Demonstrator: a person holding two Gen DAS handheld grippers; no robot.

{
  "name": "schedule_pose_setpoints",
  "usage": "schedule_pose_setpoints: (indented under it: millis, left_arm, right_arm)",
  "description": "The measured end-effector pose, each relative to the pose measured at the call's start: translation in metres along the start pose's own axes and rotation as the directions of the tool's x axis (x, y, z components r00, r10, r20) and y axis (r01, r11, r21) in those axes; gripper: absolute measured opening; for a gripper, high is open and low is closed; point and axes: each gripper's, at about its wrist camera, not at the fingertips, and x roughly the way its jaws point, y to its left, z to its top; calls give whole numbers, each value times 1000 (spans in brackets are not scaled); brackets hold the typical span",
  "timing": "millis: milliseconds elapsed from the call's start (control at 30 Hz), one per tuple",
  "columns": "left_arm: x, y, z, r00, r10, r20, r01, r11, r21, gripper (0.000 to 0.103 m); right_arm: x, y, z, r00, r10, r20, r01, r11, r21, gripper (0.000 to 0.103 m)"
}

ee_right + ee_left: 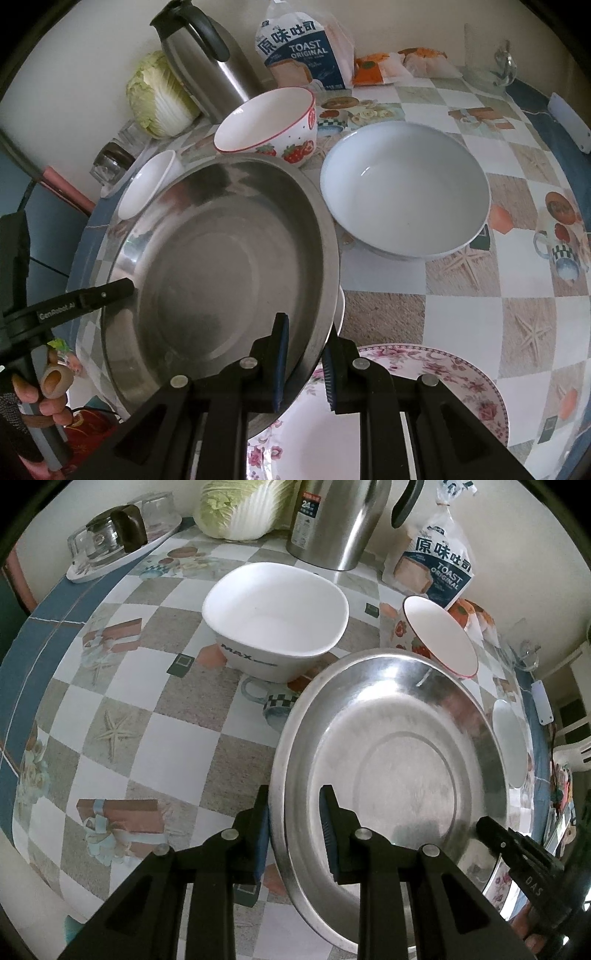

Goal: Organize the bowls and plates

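A large steel basin is held by both grippers on opposite sides of its rim. My left gripper is shut on the rim, one blue pad outside and one inside. My right gripper is shut on the opposite rim in the same way. The basin partly covers a pink floral plate; I cannot tell whether they touch. Behind the basin stand a white square bowl, a strawberry-patterned bowl and a wide white shallow bowl.
Along the back wall stand a steel thermos jug, a napa cabbage and a bag of toast. A tray of upturned glasses sits at the table's back left. A hand grips the left handle.
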Motion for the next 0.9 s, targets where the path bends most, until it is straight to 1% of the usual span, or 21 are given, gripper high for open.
schedule_pose_setpoints:
  millis: [300, 533, 800, 900]
  left_arm:
    - [5, -5, 0, 1000, -3, -18, 4, 1000, 22, 26]
    - [6, -4, 2, 1000, -11, -24, 11, 1000, 18, 26]
    - [5, -1, 1, 1000, -14, -20, 14, 1000, 16, 26]
    - [5, -2, 0, 1000, -14, -20, 14, 1000, 17, 26]
  right_arm:
    - [-4, -2, -1, 1000, -19, 7, 19, 1000, 12, 20]
    - [-5, 0, -1, 999, -34, 0, 34, 999, 0, 20]
    - [-4, 1, -1, 998, -61, -9, 60, 998, -10, 20]
    - [-2, 2, -1, 996, -84, -20, 84, 996, -19, 20]
